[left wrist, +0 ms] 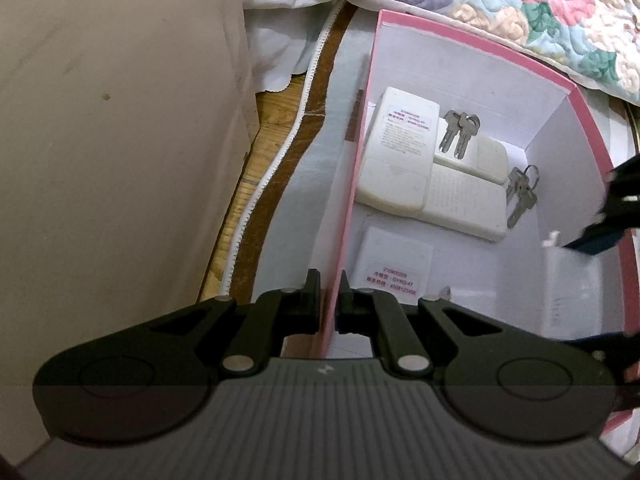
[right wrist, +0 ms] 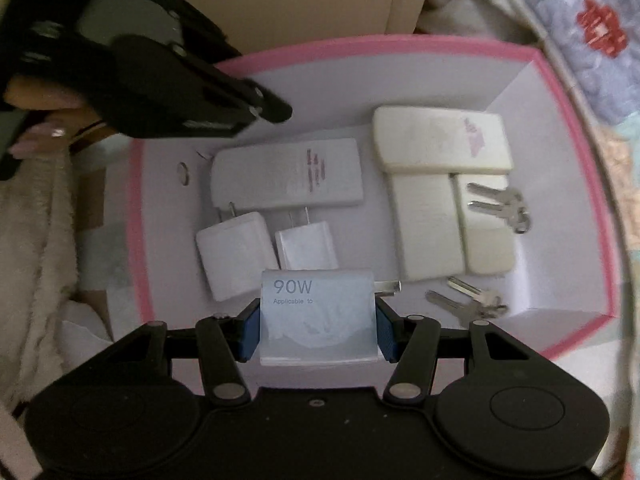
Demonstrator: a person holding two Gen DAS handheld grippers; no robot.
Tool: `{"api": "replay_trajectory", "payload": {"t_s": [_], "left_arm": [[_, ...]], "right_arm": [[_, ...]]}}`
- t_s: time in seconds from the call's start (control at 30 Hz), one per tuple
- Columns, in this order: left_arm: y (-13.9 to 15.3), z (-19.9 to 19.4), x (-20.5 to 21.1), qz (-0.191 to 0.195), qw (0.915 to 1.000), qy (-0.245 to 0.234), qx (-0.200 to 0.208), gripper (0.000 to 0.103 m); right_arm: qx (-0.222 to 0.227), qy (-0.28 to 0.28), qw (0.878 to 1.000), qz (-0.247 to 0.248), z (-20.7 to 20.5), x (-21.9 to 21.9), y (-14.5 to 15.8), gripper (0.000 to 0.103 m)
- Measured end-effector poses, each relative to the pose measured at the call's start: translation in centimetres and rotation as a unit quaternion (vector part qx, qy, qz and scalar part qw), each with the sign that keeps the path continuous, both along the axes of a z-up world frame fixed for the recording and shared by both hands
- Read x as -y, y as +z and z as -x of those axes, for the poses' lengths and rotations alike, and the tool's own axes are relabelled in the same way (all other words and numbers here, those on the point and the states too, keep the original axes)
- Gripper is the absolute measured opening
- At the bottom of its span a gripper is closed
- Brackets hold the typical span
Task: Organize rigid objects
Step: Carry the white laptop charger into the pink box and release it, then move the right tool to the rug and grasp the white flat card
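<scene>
- I am holding the 90W charger (right wrist: 318, 316) in my right gripper (right wrist: 318, 330), its blue pads (right wrist: 385, 334) pressing both flat sides; the block is glossy white plastic, square-edged, with metal prongs poking out to the right, and it is hanging just above the near edge of the box floor.
- I am pinching the near wall of the pink box (left wrist: 472, 46) with my left gripper (left wrist: 329, 306), jaws nearly together on the thin cardboard, one finger outside and one inside, steadying it.
- Just beyond the held charger, two smaller white plug adapters (right wrist: 236, 254) are lying side by side, smooth and rounded, prongs pointing away from me.
- Behind them a flat white remote (right wrist: 288, 174) with red print is sitting across the floor, with a small metal ring (right wrist: 184, 173) beside it to the left.
- On the right, cream-coloured remotes (right wrist: 442, 144) are stacked crosswise, matte and yellowed, with one key bunch (right wrist: 500, 204) resting on top and another key bunch (right wrist: 470, 302) on the white floor near the corner.
- I am judging the sorting as mostly done: chargers are grouping on the left, remotes and keys on the right, and this charger is what I can see left to place.
- Farthest out, a quilted floral bedspread (left wrist: 520, 4) is lying past the box, soft against all this hard plastic and metal.
</scene>
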State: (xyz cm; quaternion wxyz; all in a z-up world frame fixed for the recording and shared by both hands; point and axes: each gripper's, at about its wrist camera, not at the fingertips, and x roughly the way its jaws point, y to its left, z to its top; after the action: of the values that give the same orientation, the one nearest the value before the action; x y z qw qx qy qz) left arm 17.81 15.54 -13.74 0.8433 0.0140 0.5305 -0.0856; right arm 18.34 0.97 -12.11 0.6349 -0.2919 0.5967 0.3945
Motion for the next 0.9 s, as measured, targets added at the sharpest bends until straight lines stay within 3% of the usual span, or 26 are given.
{"api": "replay_trajectory", "payload": {"t_s": [0.37, 0.5, 0.7, 0.9], "left_arm": [[-0.1, 0.1, 0.0, 0.001, 1.0, 0.002, -0.003, 0.006], [-0.2, 0.0, -0.2, 0.006, 0.9999, 0.007, -0.005, 0.006], [-0.2, 0.0, -0.1, 0.004, 1.0, 0.007, -0.005, 0.006], [-0.2, 0.0, -0.1, 0.003, 1.0, 0.007, -0.006, 0.007]], "right_arm": [[-0.06, 0.043, 0.997, 0.037, 0.8, -1.1, -3.7, 0.061], [-0.041, 0.043, 0.997, 0.042, 1.2, -1.2, -4.2, 0.064], [-0.019, -0.024, 0.999, -0.019, 0.8, 0.6, -0.2, 0.069], [0.024, -0.106, 0.993, -0.043, 2.0, 2.8, 3.9, 0.069]]}}
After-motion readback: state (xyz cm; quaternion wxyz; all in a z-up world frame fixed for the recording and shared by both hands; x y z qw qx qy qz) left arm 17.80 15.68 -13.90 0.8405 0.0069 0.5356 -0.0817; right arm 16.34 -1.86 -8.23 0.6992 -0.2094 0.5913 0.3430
